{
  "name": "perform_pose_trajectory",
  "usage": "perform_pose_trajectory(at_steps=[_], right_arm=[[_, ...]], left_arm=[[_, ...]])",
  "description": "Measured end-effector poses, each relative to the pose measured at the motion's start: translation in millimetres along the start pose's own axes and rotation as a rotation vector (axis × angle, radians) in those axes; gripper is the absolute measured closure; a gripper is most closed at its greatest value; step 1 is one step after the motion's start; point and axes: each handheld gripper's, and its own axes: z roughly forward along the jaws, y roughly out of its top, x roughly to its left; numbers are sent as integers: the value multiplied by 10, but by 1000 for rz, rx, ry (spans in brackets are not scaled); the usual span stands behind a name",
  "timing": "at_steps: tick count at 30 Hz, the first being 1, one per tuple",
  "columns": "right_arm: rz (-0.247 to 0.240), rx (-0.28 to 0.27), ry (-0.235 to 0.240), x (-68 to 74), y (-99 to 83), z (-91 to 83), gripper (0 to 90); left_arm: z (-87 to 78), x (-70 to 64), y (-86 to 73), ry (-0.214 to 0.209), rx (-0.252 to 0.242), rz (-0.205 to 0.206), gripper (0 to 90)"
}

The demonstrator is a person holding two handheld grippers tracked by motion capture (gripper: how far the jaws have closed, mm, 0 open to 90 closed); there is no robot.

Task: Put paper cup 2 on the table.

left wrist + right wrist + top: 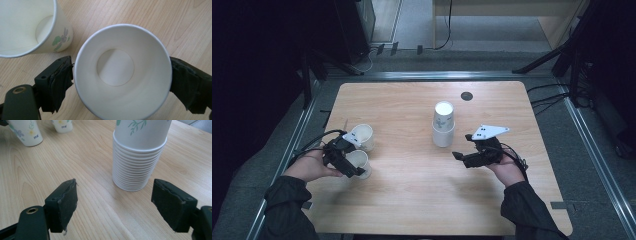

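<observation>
Left gripper [352, 168]: jaws closed on a paper cup [122, 72], upright on the tabletop [412, 200], well left of the cup stack [443, 125].
Second cup [362, 136]: just beside the held cup, farther from the person.
Right gripper [115, 202]: jaws wide, holding nothing, near the stack's base, on its near right.

Premises present as a laboratory or recording rig, not a home. A bare wooden table [412, 200] stands inside a metal rail frame [437, 75] on grey carpeted floor. Black stand legs [542, 62] sit at the far right and far left, and loose cables [547, 97] trail over the floor. Surroundings are dark; pale wooden furniture [512, 10] stands at the far side.
</observation>
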Motion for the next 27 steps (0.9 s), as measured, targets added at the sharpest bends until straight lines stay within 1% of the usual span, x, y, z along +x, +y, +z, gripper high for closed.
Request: perform_pose_trajectory(at_steps=[1, 3, 4, 6, 7, 8, 9, 10, 11, 14, 15, 16, 17, 18, 19, 21, 24, 26, 27], right_arm=[[1, -1, 1, -1, -1, -1, 214], [-1, 0, 2, 0, -1, -1, 213], [-1, 1, 2, 2, 0, -1, 214], [-5, 3, 6, 10, 1, -2, 214], [-5, 3, 6, 10, 1, -2, 214], [-8, 2, 7, 13, 3, -4, 213], [-8, 2, 7, 13, 3, -4, 213], [-7, 2, 9, 13, 3, -3, 213], [-7, 2, 8, 13, 3, -3, 213], [-7, 2, 8, 11, 2, -3, 213], [-7, 3, 8, 11, 1, -3, 213], [-7, 4, 7, 12, 1, -3, 213], [-9, 3, 6, 12, 0, -3, 214], [-9, 3, 6, 12, 0, -3, 214], [-11, 3, 8, 14, 1, -5, 213], [-7, 2, 10, 11, 2, -6, 213], [-3, -5, 8, 11, 10, -7, 213], [-7, -13, 12, 21, 22, -9, 213], [-11, -17, 10, 36, 30, -10, 206]], left_arm=[[0, 0, 0, 0, 0, 0, 111], [-19, 6, -9, -20, -9, -16, 110], [-43, 15, -20, -32, -22, -20, 110], [-75, 23, -28, -36, -43, -30, 109], [-75, 23, -28, -36, -43, -30, 109], [-117, 33, -36, -44, -66, -33, 109], [-117, 33, -36, -44, -66, -33, 109], [-166, 40, -46, -58, -94, -43, 109], [-197, 43, -52, -58, -107, -48, 109], [-239, 44, -58, -48, -120, -47, 114], [-280, 38, -71, -44, -146, -32, 130], [-297, 38, -76, -50, -162, -33, 129], [-322, 44, -79, -56, -175, -34, 129], [-322, 44, -79, -56, -175, -34, 129], [-364, 56, -82, -68, -207, -51, 129], [-393, 57, -73, -74, -233, -53, 129], [-403, 49, -55, -77, -239, -56, 130], [-402, 43, -29, -62, -234, -62, 133], [-412, 34, -13, -73, -252, -56, 133]])
